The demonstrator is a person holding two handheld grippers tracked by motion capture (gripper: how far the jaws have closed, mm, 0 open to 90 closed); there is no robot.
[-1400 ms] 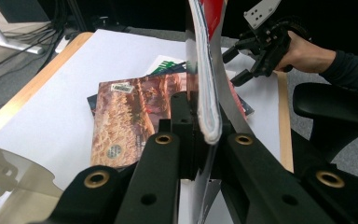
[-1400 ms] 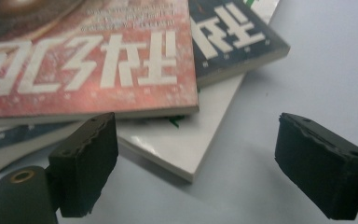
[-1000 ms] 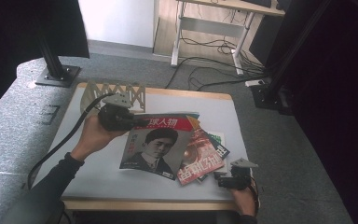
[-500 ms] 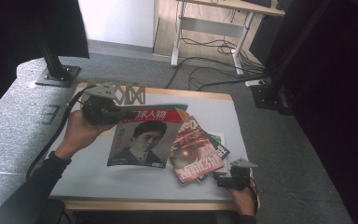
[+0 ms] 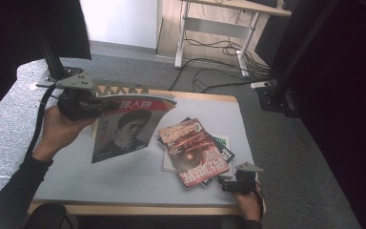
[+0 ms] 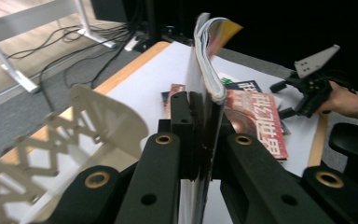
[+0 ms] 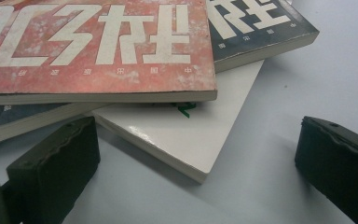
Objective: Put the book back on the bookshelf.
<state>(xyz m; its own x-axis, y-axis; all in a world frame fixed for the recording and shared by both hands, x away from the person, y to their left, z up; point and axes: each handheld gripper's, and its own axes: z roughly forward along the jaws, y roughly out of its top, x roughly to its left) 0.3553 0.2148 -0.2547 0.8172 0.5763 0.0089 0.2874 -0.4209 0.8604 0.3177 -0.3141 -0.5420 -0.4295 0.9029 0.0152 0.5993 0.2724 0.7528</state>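
The left tool (image 5: pixel 83 102) was clamped on the top edge of the portrait magazine (image 5: pixel 124 131), which hung tilted above the table (image 5: pixel 124 186). The right tool (image 5: pixel 231 183), jaws wide, rested just beside the stacked magazines (image 5: pixel 195 152).

High view looks down over the table (image 5: pixel 138 186); both gripper views, far closer, share its red magazine (image 5: pixel 195 152).

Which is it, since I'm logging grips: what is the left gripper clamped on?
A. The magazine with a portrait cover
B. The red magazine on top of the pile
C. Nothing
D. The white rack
A: the left gripper pinches the portrait magazine by its top edge, lifted clear of the table.
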